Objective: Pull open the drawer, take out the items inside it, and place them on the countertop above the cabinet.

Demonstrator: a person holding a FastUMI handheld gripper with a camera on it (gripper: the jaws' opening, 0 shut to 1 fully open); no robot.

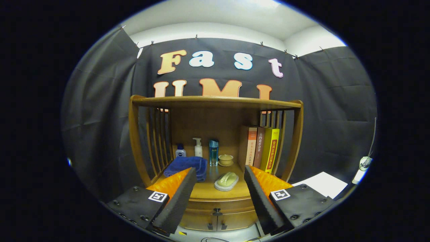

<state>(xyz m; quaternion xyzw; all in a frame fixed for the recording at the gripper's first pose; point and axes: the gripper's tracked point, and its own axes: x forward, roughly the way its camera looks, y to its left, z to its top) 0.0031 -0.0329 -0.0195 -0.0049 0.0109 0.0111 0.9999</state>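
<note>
A wooden cabinet with slatted sides stands ahead of me. Its drawer (pixel 220 205) is closed under the countertop (pixel 205 191), with a small dark knob (pixel 217 211) at its middle. My gripper (pixel 220 198) is open, its two black foam fingers (pixel 176 201) spread wide either side of the drawer front and short of it, holding nothing. What lies inside the drawer is hidden.
On the countertop sit a folded blue towel (pixel 188 166), a pale green piece on a dish (pixel 226 181), a small lidded bowl (pixel 225 159), three bottles (pixel 213 153) at the back and upright books (pixel 260 149) at the right. Two small doors (pixel 216 222) lie below the drawer. A white sheet (pixel 324 185) lies right.
</note>
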